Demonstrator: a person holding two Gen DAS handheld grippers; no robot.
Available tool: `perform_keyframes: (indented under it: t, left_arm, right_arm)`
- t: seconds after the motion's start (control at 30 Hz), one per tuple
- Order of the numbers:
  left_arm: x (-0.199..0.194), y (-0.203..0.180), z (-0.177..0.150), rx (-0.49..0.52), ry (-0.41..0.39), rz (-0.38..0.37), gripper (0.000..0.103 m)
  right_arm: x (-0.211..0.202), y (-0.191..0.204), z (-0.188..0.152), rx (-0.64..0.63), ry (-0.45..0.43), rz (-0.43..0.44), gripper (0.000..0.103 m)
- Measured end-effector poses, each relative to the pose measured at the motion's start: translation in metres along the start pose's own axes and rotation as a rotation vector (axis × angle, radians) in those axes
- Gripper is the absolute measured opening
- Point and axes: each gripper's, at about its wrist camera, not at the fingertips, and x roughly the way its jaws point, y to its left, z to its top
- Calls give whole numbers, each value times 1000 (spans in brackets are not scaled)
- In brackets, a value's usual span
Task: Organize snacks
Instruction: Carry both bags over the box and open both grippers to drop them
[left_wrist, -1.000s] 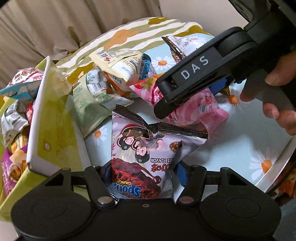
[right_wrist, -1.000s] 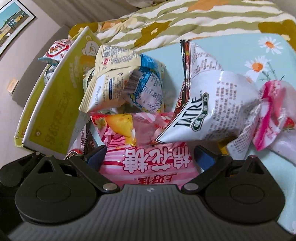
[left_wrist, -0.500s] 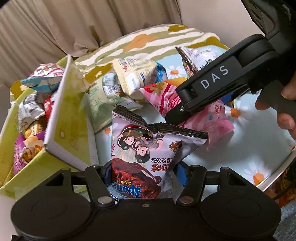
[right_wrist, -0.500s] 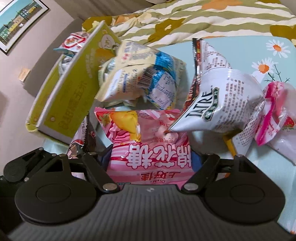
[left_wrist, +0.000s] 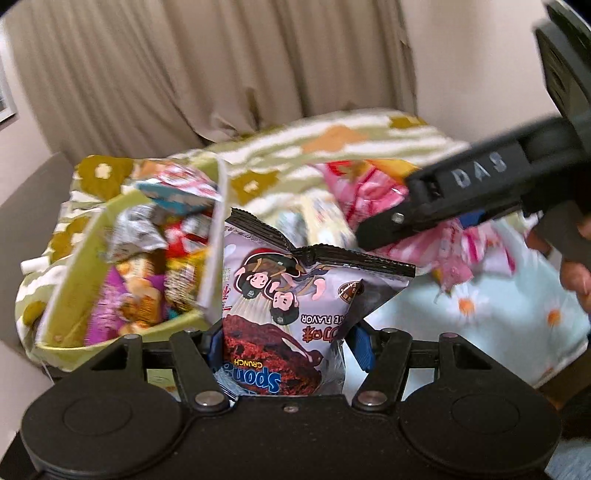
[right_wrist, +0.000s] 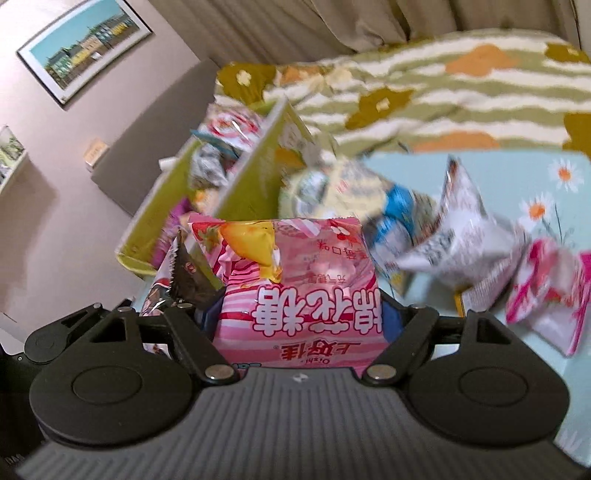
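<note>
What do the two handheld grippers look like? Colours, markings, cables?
Both are matte black plastic with blue pads inside the jaws and silver pivot pins. The left gripper shows two round housings; the right gripper has a grey ribbed body, with white "DAS" lettering on its side. No cables or sleeves visible.

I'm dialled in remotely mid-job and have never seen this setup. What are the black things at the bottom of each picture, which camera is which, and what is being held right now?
There is no robot arm here. A person holds a black two-finger gripper in each hand, and each gripper has a wide-angle camera looking forward along its fingers.

In the left wrist view, the left gripper is shut on a Sponge Crunch chocolate packet. The black bar marked DAS at the upper right is the right gripper seen from the side.

In the right wrist view, the right gripper is shut on a pink striped marshmallow bag.

Beyond them, a yellow-green cardboard box already holds several snacks. More packets lie loose on a light blue daisy-print cloth. A striped flowered blanket lies behind. Both pictures are blurred.
</note>
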Motion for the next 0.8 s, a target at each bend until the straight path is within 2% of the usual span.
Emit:
perform_keyframes:
  t: [0.27, 0.47, 0.6, 0.8]
  left_arm:
    - [-34, 71, 33, -119, -93, 72, 68]
    - [-29, 137, 54, -157, -122, 116, 68]
    - [-14, 176, 60, -207, -98, 75, 68]
    - [23, 215, 62, -245, -47, -4, 68]
  right_arm:
    - [-19, 52, 31, -82, -104, 25, 94]
    - [-4, 100, 57, -108, -164, 27, 94]
    - [17, 124, 69, -83, -183, 26, 94]
    - [54, 149, 83, -26, -186, -24, 95]
